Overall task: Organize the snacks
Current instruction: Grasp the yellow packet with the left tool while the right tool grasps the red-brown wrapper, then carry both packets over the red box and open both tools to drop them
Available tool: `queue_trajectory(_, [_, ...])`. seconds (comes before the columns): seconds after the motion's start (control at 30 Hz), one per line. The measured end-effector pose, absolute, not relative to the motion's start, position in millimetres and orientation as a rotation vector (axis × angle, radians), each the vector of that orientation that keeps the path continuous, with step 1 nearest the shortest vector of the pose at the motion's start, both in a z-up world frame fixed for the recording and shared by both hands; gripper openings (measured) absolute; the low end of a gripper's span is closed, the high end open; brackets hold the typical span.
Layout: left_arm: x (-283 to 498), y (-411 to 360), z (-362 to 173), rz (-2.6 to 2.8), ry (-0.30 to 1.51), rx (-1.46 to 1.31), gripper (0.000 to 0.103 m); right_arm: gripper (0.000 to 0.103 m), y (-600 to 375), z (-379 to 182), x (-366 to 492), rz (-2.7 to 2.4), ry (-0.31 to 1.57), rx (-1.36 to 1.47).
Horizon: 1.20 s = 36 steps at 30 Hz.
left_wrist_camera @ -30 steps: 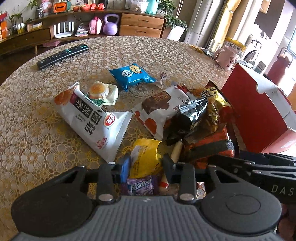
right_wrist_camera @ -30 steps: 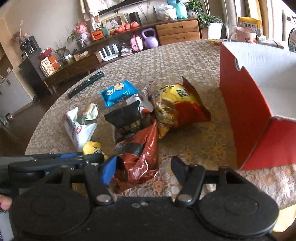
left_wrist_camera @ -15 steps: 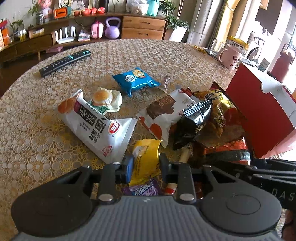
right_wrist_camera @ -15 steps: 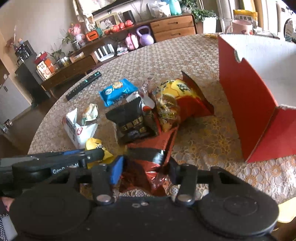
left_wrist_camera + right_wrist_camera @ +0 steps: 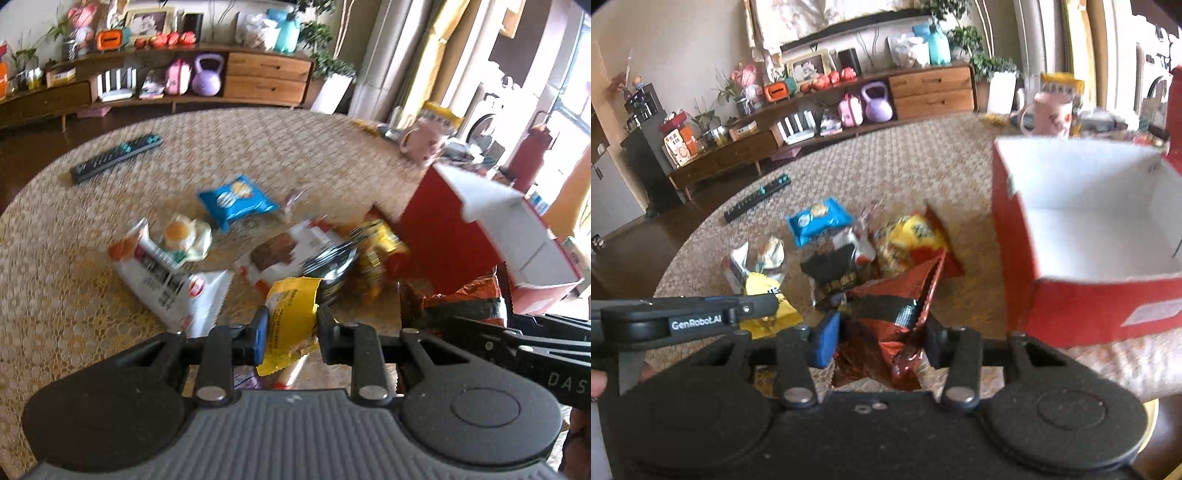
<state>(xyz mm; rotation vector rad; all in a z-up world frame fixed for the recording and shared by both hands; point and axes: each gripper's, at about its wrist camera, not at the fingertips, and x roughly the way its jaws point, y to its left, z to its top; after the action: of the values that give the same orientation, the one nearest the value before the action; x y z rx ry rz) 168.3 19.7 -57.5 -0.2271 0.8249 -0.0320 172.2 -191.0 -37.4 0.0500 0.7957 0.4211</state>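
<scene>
My left gripper (image 5: 290,332) is shut on a small yellow snack packet (image 5: 291,317), held a little above the table. My right gripper (image 5: 882,341) is shut on a crinkly red-orange snack bag (image 5: 886,321), also lifted off the cloth. Snacks left on the table: a blue packet (image 5: 236,199), a long white bag (image 5: 166,273), an egg-print packet (image 5: 184,236), a white-and-brown packet (image 5: 280,251), a black packet (image 5: 834,273) and a yellow-red chip bag (image 5: 916,236). An open red box (image 5: 1082,306) with a white inside stands to the right. A purple sweet wrapper and a sausage stick lie under the left gripper.
A black remote control (image 5: 114,158) lies far left on the round lace-covered table (image 5: 55,314). A pink mug (image 5: 424,144) and a red flask (image 5: 532,155) stand at the far right edge. A low wooden sideboard (image 5: 258,77) with ornaments lines the back wall.
Both grippers closed on their packets and rose: the yellow packet and the red-orange bag have come up off the table. The view has tilted upward and blurred.
</scene>
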Motion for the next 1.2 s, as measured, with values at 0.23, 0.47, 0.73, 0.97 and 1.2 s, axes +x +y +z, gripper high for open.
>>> queue_trajectory(0.23, [172, -13, -18, -0.108, 0.775, -0.198, 0.026, 0.045, -214, 0, 171, 0.392, 0.717, 0.031])
queue_trajectory(0.47, [190, -50, 11, -0.2, 0.742, -0.181, 0.026, 0.045, -241, 19, 181, 0.344, 0.663, 0.009])
queue_trajectory(0.73, [234, -115, 24, -0.306, 0.728, -0.096, 0.026, 0.045, -285, 20, 206, 0.239, 0.644, 0.008])
queue_trajectory(0.97, [274, -170, 9, -0.365, 0.756, -0.026, 0.026, 0.045, -326, -2, 233, 0.134, 0.672, 0.0])
queue_trajectory(1.2, [307, -213, -20, -0.405, 0.825, 0.022, 0.026, 0.045, -359, -28, 260, 0.053, 0.725, -0.016])
